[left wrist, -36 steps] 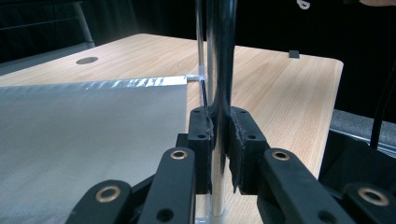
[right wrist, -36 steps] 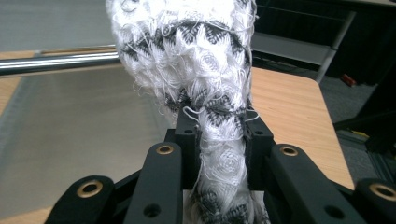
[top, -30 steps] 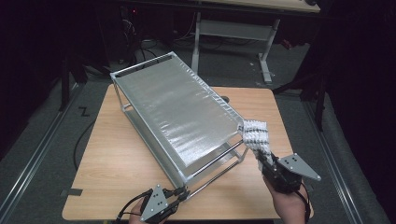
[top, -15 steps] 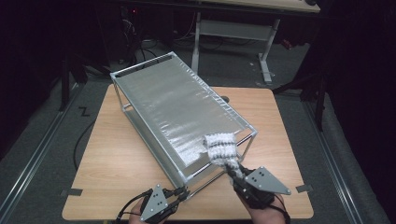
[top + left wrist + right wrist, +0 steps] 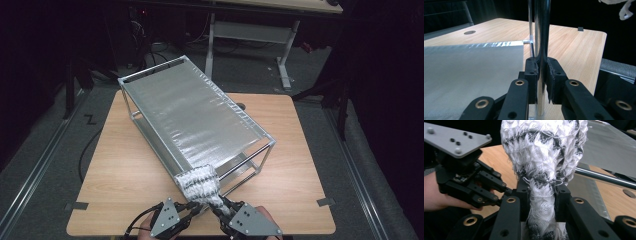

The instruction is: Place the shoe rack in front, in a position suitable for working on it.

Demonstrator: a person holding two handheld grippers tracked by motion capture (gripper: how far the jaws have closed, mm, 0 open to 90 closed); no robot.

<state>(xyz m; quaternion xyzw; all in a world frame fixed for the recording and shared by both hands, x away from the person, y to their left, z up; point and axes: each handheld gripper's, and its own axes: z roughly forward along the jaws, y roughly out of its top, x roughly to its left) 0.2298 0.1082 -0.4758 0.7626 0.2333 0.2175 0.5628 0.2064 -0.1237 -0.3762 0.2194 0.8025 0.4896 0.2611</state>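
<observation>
White-and-dark fuzzy knitted cloth (image 5: 199, 183), bunched up, sits at the near corner of the silver metal-frame rack with a grey mesh top (image 5: 190, 117); its upper part rests on the mesh edge, lower end hangs down twd the person. In the right gripper view the cloth (image 5: 544, 157) rises straight up from betw the pads, filling the middle of the pic. Right gripper (image 5: 223, 206) is clamped on the cloth's lower end, jaws fairly narrow w/ the knit squeezed betw them; its grey three-cornered plate faces up, hand under it at the table's near edge. Left gripper (image 5: 192, 206) is just beside it, jaws closed tight on the rack's chrome upright post (image 5: 540, 30) at that same corner; left gripper view has the pads pressed on both sides of the tube. Rack stands diagonally across the light wooden table (image 5: 120, 170), far end twd the back left. Round hole in the tabletop (image 5: 469, 32) is well beyond the post.
</observation>
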